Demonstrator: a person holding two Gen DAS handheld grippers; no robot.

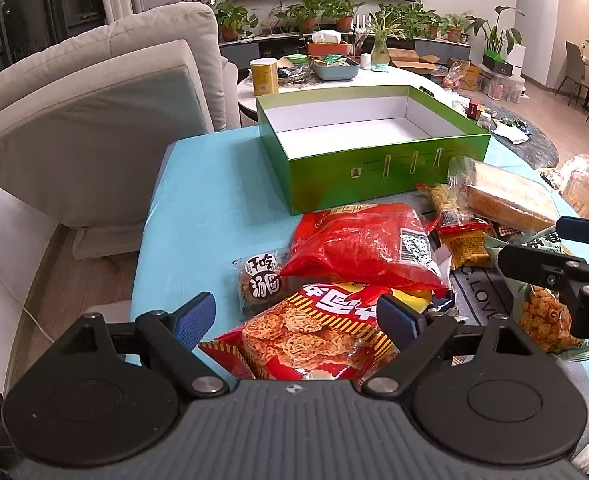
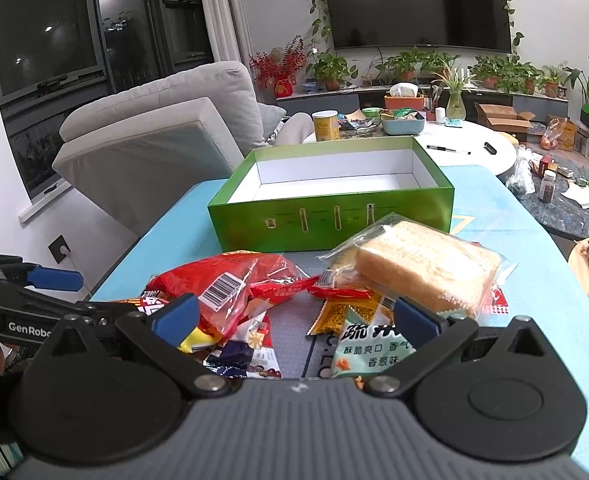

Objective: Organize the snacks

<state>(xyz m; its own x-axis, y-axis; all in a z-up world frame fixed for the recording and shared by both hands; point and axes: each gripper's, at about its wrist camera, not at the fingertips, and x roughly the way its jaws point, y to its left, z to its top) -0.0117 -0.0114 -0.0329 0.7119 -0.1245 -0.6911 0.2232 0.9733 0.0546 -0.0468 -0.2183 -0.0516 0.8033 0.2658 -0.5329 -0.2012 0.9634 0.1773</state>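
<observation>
**Snack pile directly under both grippers; empty box straight ahead**

Counter [image 1: 198, 208]: blue cloth, left edge close beside the left gripper, sofa beyond that edge. Bare cloth runs along the left of the pile up to the box, so there is free room there for a lift-and-carry.

Box [image 1: 374, 168]: green, open-topped, white inside, nothing in it. Lies ahead of both grippers, past the pile, long side facing them. Near wall is upright, so any packet must clear it before going in.

Snacks, largest first:
- Red bag [image 1: 362, 240]: ahead of the left gripper, between it and the box, long axis across the view.
- Bread [image 2: 426, 272]: wrapped slab, ahead and slightly right of the right gripper, long axis slanting away to the left, resting on smaller packets.
- Noodle-snack bag [image 1: 314, 332]: right between the left gripper's fingers, partly under the red bag, long axis running away toward the box.
- Green packet [image 2: 370, 348]: between the right gripper's fingers, just below them.

Left gripper [image 1: 296, 316]: jaws apart, clamped on nothing. Right gripper [image 2: 296, 316]: jaws likewise apart, empty.

Judgement: left hand is nearer the noodle-snack bag; overlap by the red bag may drag on lifting.
</observation>
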